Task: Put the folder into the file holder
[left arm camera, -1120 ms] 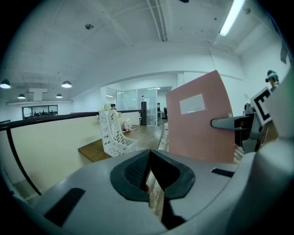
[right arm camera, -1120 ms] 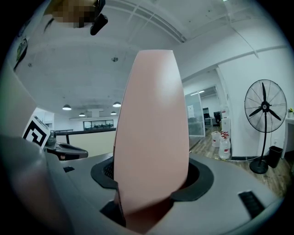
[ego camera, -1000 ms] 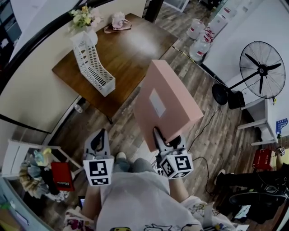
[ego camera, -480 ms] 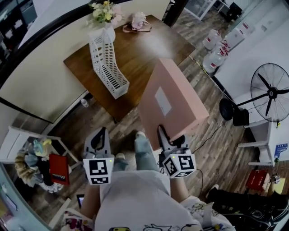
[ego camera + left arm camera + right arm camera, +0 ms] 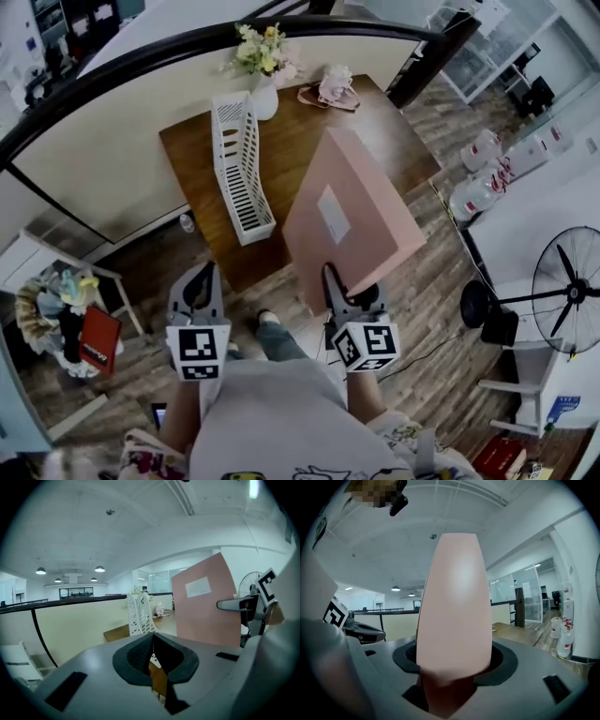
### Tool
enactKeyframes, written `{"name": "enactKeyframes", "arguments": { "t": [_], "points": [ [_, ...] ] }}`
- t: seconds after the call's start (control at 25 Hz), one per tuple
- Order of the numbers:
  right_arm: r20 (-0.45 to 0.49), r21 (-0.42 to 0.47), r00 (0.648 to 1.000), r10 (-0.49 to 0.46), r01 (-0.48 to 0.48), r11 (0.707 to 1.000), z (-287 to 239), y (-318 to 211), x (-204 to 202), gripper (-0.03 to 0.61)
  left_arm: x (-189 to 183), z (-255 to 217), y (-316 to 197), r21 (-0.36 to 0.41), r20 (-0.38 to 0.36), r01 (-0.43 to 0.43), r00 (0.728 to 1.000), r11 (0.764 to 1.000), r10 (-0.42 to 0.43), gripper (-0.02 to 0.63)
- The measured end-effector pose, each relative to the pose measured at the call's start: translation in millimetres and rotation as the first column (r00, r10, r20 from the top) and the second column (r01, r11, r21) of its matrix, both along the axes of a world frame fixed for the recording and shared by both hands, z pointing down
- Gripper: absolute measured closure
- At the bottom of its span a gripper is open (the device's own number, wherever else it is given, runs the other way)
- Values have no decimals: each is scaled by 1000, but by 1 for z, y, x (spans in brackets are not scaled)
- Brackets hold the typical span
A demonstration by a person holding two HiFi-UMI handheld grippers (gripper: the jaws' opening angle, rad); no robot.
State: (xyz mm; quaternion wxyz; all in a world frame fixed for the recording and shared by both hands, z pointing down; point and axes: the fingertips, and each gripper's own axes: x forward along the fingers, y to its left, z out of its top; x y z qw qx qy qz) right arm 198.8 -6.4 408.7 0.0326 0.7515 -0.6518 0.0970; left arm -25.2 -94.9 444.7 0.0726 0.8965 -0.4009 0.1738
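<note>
A large pink folder [image 5: 352,216] with a white label stands tilted over the near right corner of the brown table [image 5: 291,141]. My right gripper [image 5: 342,286] is shut on its lower edge; in the right gripper view the folder [image 5: 454,606] rises from between the jaws. The white slotted file holder [image 5: 239,169] stands upright on the table's left part, to the left of the folder and apart from it. My left gripper [image 5: 199,286] hangs shut and empty in front of the table edge; its view shows the file holder [image 5: 139,613] ahead and the folder [image 5: 204,604] at the right.
A vase of flowers [image 5: 262,56] and a small pink item [image 5: 333,86] sit at the table's far edge. A cream partition [image 5: 112,159] runs along the left. Water bottles [image 5: 487,178] and a standing fan [image 5: 562,291] are at the right, a cluttered chair [image 5: 66,319] at the left.
The table and file holder have come nearer and more centred as the person walked up. The folder stays in the right gripper, now over the table corner.
</note>
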Motion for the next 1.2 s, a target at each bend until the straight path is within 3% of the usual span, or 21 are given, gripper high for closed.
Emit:
{"name": "enactKeyframes", "arguments": {
  "t": [0.28,0.56,0.84,1.2],
  "points": [
    [-23,2,984,-174,174,985,-3,-57,30,302,29,-11,-23,23,5,151,988,988,-152,609],
    [-14,8,962,-273,273,962,-5,-82,45,302,38,-13,-20,23,12,259,966,966,-259,609],
    [-19,1,952,-304,304,953,-4,-84,44,302,35,-10,-12,11,14,288,957,957,-288,609],
    [-28,8,956,-292,293,956,-12,-85,34,302,27,-10,-7,-3,23,263,964,965,-263,607]
  ]
}}
